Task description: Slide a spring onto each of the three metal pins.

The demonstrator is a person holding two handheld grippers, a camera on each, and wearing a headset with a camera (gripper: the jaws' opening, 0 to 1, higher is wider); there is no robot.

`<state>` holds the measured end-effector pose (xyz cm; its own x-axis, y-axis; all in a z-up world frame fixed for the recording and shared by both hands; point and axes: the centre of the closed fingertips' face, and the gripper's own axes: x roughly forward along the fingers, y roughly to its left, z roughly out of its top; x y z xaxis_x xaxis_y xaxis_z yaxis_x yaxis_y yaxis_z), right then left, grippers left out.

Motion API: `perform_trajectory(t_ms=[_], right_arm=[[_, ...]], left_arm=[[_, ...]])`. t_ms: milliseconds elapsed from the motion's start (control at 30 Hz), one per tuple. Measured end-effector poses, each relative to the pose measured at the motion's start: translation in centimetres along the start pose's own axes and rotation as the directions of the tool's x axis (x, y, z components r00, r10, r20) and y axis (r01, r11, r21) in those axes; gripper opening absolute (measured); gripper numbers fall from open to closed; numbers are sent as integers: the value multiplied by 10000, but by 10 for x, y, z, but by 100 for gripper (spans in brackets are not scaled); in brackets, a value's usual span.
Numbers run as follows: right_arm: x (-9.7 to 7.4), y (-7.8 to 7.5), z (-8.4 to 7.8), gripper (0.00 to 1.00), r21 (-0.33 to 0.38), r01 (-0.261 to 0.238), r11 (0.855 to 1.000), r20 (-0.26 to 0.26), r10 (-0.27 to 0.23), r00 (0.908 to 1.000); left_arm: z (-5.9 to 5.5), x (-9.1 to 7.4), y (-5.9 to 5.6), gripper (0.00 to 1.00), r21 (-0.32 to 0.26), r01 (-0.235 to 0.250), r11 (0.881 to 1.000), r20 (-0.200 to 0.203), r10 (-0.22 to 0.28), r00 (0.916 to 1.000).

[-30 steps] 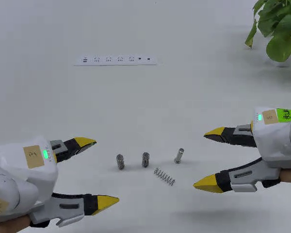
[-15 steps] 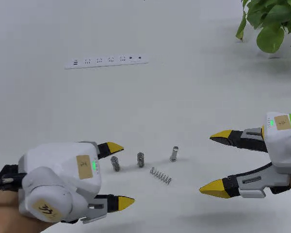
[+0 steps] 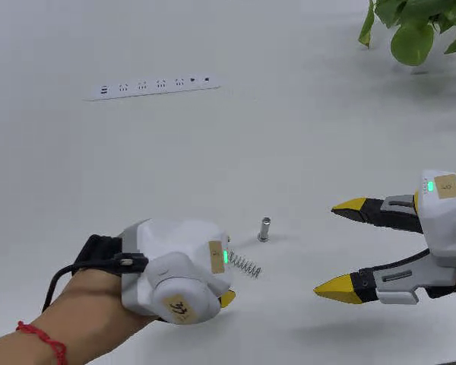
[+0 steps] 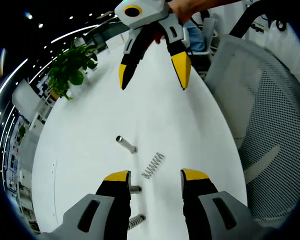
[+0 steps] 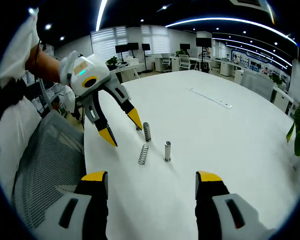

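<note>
spring (image 4: 153, 165) lies just ahead of left gripper (image 4: 156, 175), jaws spread.

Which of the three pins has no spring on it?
The smooth pin beside the loose spring; the other two pins already wear springs.

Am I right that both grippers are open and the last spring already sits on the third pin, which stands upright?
Not quite: the last spring is not on the third pin; it lies loose on the table beside it, as the right gripper view shows. The pin does stand upright, and the left gripper and right gripper are both open.
</note>
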<state>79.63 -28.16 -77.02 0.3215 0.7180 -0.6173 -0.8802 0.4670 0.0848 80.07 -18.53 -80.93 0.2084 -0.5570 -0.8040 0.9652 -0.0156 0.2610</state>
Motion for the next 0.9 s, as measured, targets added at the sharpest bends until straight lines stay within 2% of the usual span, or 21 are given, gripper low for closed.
perform_trajectory(t_ms=[67, 133, 333, 400, 567, 900], right_arm=[[0, 1, -2, 72, 87, 19, 10000, 1, -19, 10000], [-1, 1, -4, 72, 136, 58, 9999, 10, -58, 10000], [-5, 0, -9, 71, 347, 196, 9992, 98, -200, 9998], [-6, 0, -12, 71, 439, 227, 9988, 119, -232, 9997], [-8, -1, -17, 71, 613, 297, 9977, 142, -306, 9994], [-12, -2, -18, 70, 801, 454, 9958, 269, -477, 9985]], left_arm=[[-6, 6, 0, 39, 278, 27, 9996, -350, -17, 9994], [-7, 13, 1, 37, 345, -13, 9994, -531, 31, 9986], [-11, 26, -2, 32, 398, 2, 9992, -1109, 42, 9938], [-12, 31, -4, 31, 256, 7, 9997, -1264, 26, 9920], [-16, 42, -6, 30, -248, -1, 9997, -1487, -36, 9889], [-13, 47, -5, 28, -384, 53, 9992, -1589, -114, 9872]])
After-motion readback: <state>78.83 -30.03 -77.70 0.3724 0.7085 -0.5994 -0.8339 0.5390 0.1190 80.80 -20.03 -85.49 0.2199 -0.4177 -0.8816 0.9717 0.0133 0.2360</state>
